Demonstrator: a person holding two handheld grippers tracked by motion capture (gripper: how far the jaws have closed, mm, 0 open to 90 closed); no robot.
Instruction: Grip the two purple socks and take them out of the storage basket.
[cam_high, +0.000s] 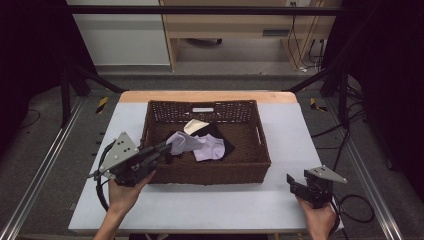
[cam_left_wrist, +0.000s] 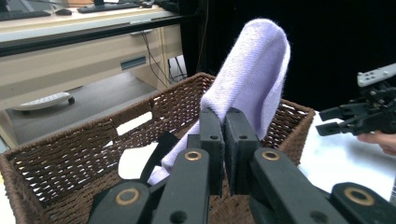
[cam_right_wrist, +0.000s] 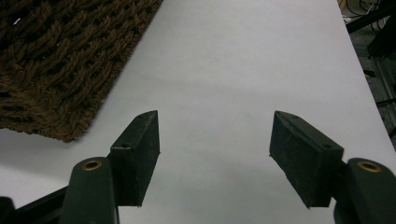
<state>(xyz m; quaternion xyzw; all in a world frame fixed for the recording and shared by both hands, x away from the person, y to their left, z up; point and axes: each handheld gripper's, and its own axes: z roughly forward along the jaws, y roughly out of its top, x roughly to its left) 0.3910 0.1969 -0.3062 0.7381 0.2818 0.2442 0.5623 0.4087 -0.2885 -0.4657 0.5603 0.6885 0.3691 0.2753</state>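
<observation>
Our left tongs (cam_left_wrist: 223, 116) grip the lilac sock (cam_left_wrist: 252, 70) above the basket (cam_high: 260, 150); our right tongs (cam_right_wrist: 215, 154) stand open over the desk (cam_right_wrist: 243, 56).

- Dim scene in the high view: black surrounds on both sides, while the white table (cam_high: 210, 200) takes soft overhead light without glare.
- The wicker basket (cam_high: 207, 172) has a murky interior, its weave soft and low in detail.
- Left gripper view: the lavender cloth (cam_left_wrist: 254, 70) is bright against black; the near jaws are slightly blurred.
- Right gripper view: the tabletop is evenly lit, with faint shadows under the jaws and soft-focus edges.
</observation>
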